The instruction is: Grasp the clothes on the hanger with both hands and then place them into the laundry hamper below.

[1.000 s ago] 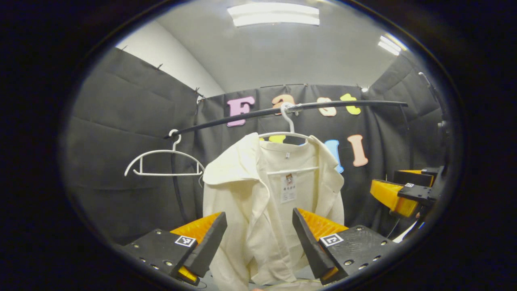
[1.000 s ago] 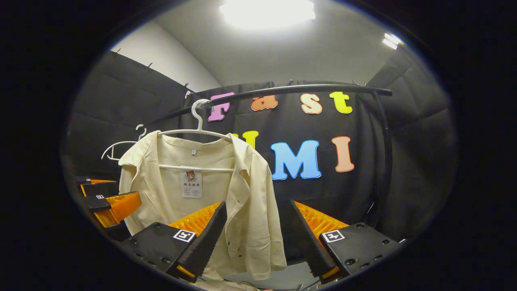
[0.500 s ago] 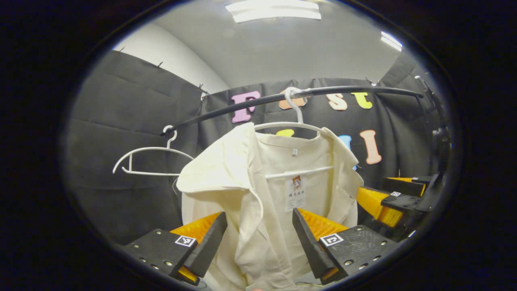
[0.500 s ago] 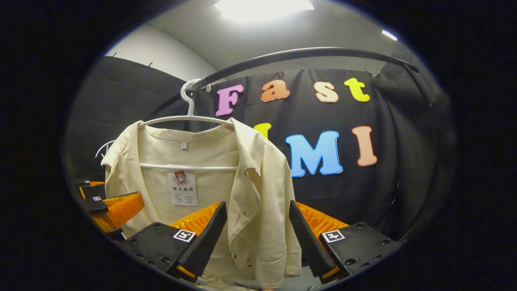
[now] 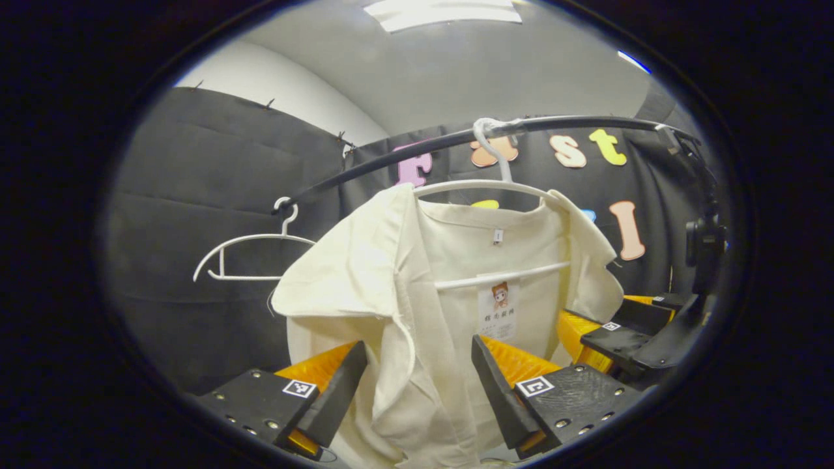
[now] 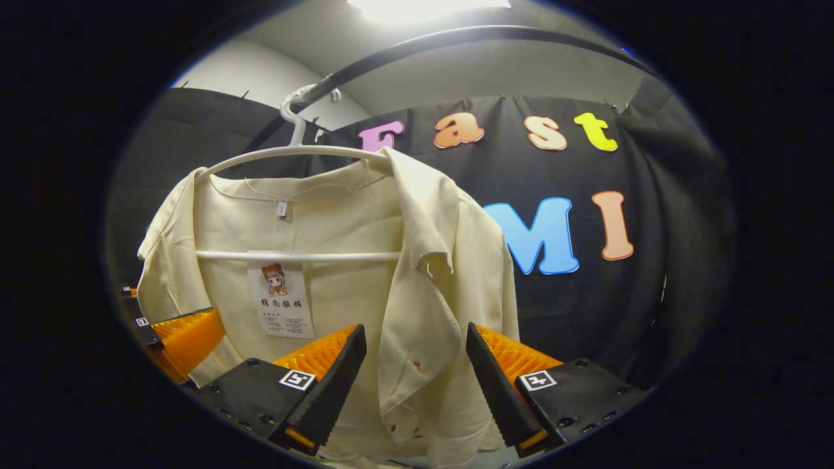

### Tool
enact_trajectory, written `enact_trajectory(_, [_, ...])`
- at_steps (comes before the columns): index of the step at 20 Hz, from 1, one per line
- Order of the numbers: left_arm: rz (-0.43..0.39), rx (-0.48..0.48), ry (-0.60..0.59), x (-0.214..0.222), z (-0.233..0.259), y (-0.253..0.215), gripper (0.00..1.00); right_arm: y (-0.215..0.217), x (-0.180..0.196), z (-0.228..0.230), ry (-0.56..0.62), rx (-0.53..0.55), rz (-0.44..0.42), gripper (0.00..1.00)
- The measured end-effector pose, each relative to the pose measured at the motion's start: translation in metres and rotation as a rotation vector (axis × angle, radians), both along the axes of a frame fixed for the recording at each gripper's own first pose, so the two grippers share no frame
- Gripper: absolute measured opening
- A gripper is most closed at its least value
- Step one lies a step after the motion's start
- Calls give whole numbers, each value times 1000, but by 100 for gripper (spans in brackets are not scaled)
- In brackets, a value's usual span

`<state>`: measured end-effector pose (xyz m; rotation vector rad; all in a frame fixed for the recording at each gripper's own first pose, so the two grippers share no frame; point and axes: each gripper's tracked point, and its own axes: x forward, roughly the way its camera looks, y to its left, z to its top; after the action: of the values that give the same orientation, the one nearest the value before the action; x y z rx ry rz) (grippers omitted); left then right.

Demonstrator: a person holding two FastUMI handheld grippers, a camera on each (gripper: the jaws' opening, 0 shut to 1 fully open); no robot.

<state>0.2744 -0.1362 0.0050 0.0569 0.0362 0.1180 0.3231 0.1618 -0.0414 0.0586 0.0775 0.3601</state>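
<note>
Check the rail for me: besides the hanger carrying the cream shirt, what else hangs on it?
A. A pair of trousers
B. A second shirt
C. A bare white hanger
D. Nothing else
C: in the left gripper view a bare white hanger hooks over the rail, beside the hanger carrying the cream shirt.

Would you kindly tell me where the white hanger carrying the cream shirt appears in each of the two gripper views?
Left gripper view: the white hanger sits upper centre-right, its hook over the black rail, with the cream shirt draped below it.
Right gripper view: the white hanger sits upper left of centre, hook on the black rail.
Shared landmark: the paper tag hanging inside the shirt under the hanger's crossbar.
</note>
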Motion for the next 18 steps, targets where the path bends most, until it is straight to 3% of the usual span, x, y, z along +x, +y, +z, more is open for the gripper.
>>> enact_trajectory(1, [6,5,0,0,1,1,94,1,0,-2,7,-9,-2,96])
enact_trajectory(2, [25,4,-6,-2,2,3,73,2,0,-5,11,-18,-3,79])
enact_trajectory(3, [15,-4,-4,0,1,0,52,1,1,-7,14,-28,-9,68])
enact_trajectory(5, [11,8,19,2,-3,-2,44,-3,7,-7,12,-58,-34,52])
enact_trajectory(6, [9,22,23,-2,0,-4,35,-12,15,-7,0,-75,-76,19])
enact_trajectory(8, [48,30,20,4,-3,8,17,-13,15,-2,-18,-83,-79,2])
enact_trajectory(10, [49,32,9,0,1,11,12,-19,14,4,-48,-115,-92,1])
enact_trajectory(11, [59,30,-4,-7,3,17,2,-26,14,10,-74,-118,-109,3])
enact_trajectory(18, [113,78,-72,-39,39,56,1,-60,28,42,-165,-113,-179,1])
